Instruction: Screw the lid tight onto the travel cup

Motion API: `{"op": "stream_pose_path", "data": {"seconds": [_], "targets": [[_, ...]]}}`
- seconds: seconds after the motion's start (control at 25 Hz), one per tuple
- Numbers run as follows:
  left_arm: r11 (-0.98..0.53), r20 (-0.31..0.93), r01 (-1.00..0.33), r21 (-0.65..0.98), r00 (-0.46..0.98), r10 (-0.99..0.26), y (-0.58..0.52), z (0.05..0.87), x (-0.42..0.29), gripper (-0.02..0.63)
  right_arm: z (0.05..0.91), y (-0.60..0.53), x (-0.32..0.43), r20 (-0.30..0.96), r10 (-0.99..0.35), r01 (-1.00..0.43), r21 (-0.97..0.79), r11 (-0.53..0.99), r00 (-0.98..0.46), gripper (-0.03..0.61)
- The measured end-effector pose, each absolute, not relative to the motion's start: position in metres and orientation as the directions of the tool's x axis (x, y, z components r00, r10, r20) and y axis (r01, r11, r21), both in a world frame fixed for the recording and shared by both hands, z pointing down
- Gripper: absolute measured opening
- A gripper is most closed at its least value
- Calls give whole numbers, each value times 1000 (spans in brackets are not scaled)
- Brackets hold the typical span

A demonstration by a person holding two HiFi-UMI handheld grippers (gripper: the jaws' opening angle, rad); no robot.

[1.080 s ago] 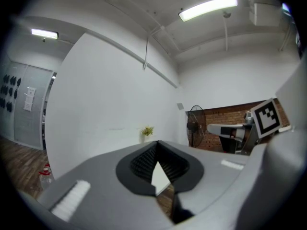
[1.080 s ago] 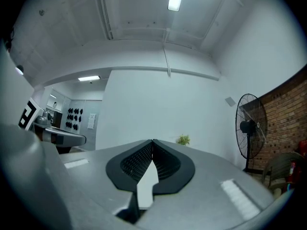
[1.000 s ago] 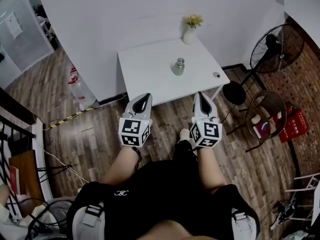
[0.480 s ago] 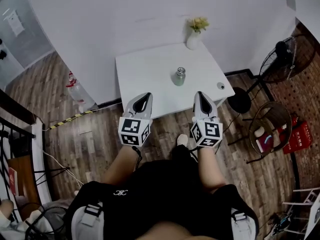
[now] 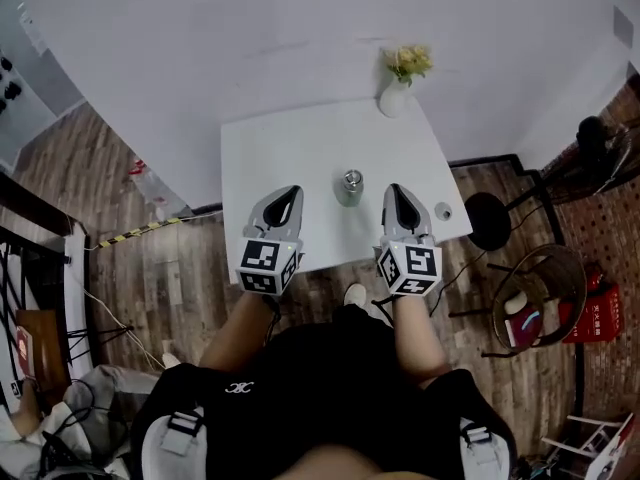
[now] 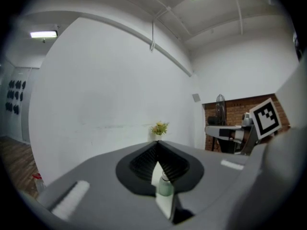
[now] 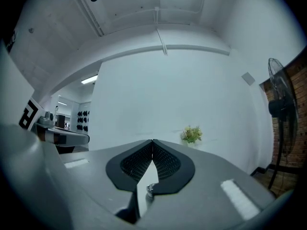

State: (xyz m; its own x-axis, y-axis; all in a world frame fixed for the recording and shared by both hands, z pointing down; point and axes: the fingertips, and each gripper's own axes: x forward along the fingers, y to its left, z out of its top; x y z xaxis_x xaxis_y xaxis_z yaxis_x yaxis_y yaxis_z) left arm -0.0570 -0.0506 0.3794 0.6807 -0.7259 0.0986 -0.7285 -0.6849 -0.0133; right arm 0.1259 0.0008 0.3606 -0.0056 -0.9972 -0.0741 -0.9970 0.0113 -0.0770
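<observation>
Plainly, the left gripper (image 5: 286,193) and right gripper (image 5: 397,190) are held closed and empty over the white table (image 5: 290,148); the travel cup (image 5: 351,187) is stood upright between them, with what may be the lid (image 5: 443,211) near the table's right edge.

Bare counter (image 5: 290,158) lies open on my left; the travel cup (image 5: 351,187) stands mid-counter, vase (image 5: 396,98) (flowers (image 5: 410,61) in it) by the wall (image 5: 300,38) behind.

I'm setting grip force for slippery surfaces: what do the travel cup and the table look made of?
The travel cup looks like metal, probably stainless steel: a dull grey-silver body with a brighter rim on top. The table has a smooth matte white top, perhaps laminate or painted board; no grain or strong glare shows, so the exact material stays open.
</observation>
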Motion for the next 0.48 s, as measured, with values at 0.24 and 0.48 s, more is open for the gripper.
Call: {"op": "stream_pose_path", "data": {"seconds": [0.24, 0.48], "targets": [[-632, 144, -775, 6, 626, -766, -117, 386, -20, 54, 362, -76, 171, -56, -996, -993, -86, 80, -76, 3], [-560, 192, -828, 22, 553, -811, -161, 406, -12, 54, 375, -135, 190, -24, -976, -973, -84, 216, -215, 3]]}}
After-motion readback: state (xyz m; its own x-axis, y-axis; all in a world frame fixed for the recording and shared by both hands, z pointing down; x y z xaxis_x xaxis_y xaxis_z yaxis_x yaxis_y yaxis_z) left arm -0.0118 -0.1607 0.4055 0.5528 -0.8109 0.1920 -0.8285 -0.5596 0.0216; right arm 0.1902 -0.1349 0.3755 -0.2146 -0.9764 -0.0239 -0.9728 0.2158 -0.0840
